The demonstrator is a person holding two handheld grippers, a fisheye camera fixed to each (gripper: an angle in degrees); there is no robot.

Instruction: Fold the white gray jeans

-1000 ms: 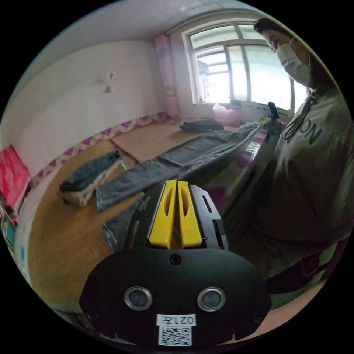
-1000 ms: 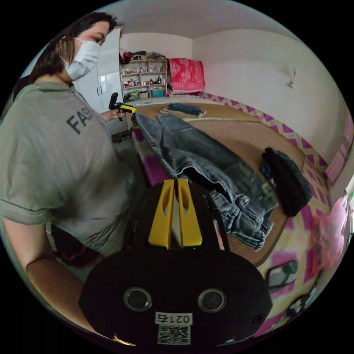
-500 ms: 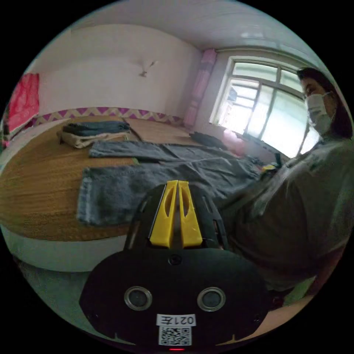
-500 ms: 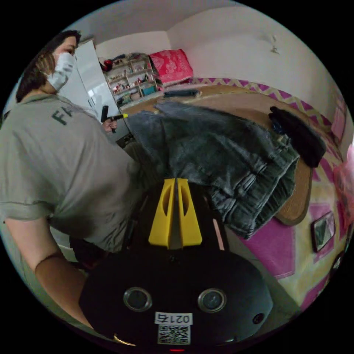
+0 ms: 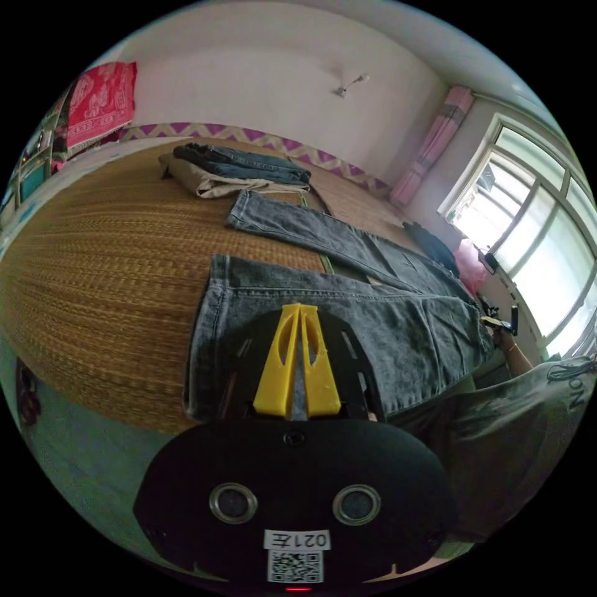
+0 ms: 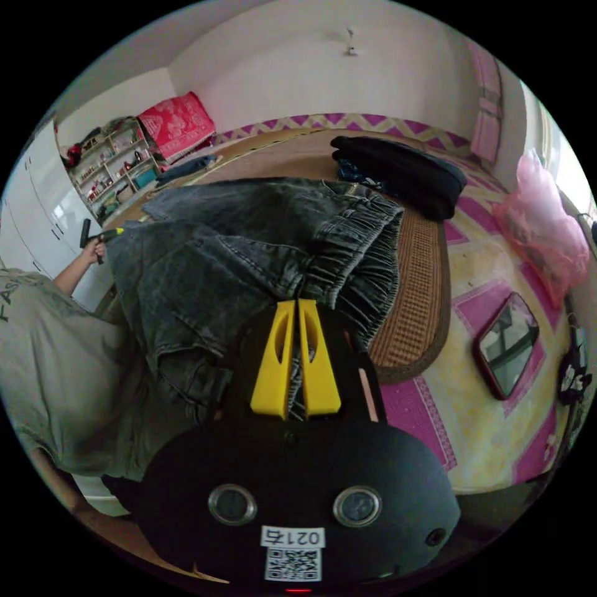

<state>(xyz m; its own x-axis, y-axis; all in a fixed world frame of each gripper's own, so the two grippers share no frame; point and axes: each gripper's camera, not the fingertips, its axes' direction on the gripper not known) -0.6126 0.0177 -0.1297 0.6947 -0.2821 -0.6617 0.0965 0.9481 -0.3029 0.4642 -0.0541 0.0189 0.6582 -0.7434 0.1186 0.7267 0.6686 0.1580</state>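
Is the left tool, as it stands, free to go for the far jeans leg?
Probably not: the left tool seems shut on the jeans near leg hem. The far leg lies uncovered on the mat.

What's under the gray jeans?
A woven straw mat lies under the jeans; in the right gripper view the waistband end hangs past the mat's edge. What is beneath the mat is hidden.

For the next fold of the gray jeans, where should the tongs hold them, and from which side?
Probably at the two ends: the hem of the near leg and the elastic waistband, each approached from the mat's near edge. The jeans lie flat there, with both edges exposed.
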